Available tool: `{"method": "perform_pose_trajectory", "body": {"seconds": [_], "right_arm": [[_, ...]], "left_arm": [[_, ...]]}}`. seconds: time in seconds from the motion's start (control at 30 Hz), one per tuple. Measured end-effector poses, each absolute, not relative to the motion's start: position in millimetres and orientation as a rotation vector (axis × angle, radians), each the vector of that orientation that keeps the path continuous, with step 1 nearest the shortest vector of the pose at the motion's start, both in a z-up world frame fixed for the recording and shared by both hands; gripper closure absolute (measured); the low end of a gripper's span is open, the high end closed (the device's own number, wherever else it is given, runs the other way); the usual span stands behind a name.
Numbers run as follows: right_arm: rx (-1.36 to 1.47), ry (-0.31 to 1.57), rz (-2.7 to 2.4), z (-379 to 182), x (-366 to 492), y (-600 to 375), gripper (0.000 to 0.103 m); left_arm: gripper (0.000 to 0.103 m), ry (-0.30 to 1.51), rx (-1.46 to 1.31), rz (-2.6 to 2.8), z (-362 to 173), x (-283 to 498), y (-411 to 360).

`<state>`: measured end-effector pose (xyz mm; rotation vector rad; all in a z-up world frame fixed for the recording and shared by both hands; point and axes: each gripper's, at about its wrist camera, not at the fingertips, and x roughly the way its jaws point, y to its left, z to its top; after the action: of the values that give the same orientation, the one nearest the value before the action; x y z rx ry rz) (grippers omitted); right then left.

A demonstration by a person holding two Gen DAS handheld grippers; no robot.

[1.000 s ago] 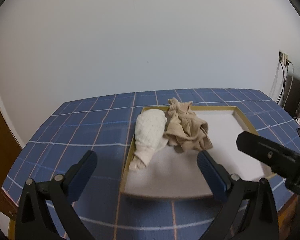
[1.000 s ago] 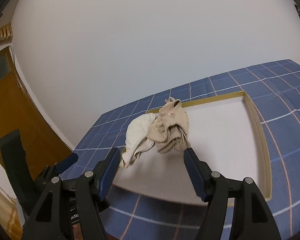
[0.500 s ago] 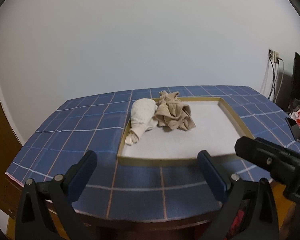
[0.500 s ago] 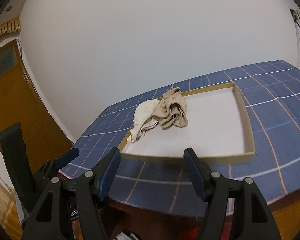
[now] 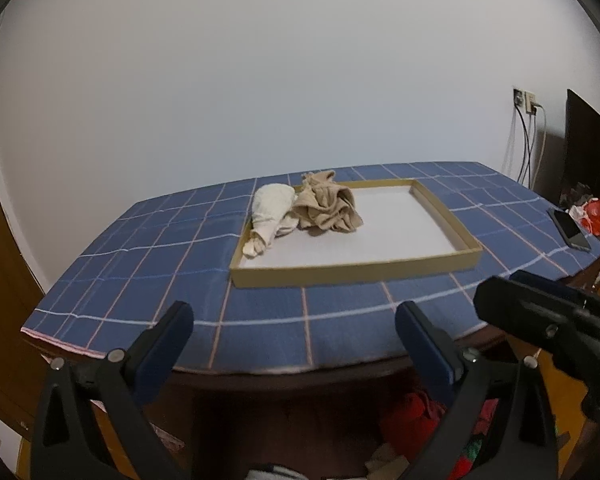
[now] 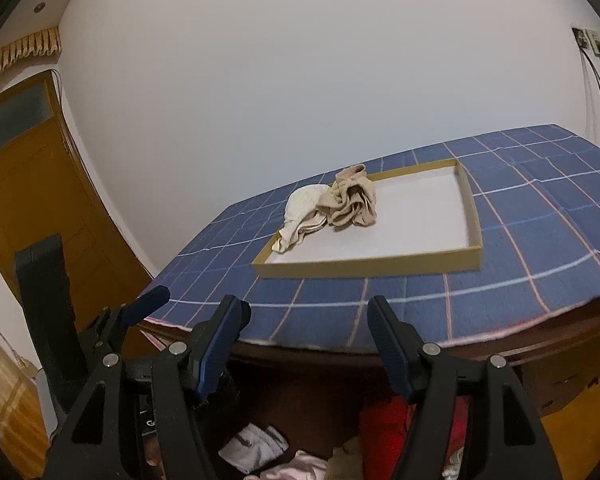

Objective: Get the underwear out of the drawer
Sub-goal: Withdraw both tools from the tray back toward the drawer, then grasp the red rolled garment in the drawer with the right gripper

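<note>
Both grippers, left (image 5: 294, 344) and right (image 6: 308, 340), hang open and empty short of the table (image 5: 260, 332); clothes (image 6: 296, 466) lie below its edge, perhaps in the drawer. Dip under the edge and pinch one loose fold. On the table a tray (image 5: 356, 270) holds two garments (image 5: 324, 206), with a phone (image 5: 570, 228) at the table's right end.

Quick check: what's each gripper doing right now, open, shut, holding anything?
Left gripper: open, holding nothing, in front of the table's edge.
Right gripper: open, holding nothing, also short of the table.
</note>
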<state>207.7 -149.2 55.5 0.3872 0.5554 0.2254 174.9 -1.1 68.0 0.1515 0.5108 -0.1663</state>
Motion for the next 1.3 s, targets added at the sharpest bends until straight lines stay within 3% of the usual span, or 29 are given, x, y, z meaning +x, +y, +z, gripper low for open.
{"method": "perform_pose_trajectory", "body": {"seconds": [0.5, 0.8, 0.93, 1.3], "right_arm": [[0.354, 0.617, 0.172, 11.4, 159.0, -162.3, 0.035], [0.366, 0.765, 0.146, -44.5, 144.6, -179.4, 0.035], [0.361, 0.845, 0.149, -64.0, 145.7, -180.3, 0.050], [0.321, 1.095, 0.168, -100.5, 191.7, -157.3, 0.052]], "left_arm": [[0.001, 0.622, 0.131, -0.201, 29.6, 151.3, 15.3], [0.001, 0.751, 0.155, -0.206, -18.9, 143.4, 45.6], [0.001, 0.797, 0.158, -0.180, -32.1, 140.7, 62.6], [0.001, 0.915, 0.176, -0.189, -48.3, 152.8, 90.3]]}}
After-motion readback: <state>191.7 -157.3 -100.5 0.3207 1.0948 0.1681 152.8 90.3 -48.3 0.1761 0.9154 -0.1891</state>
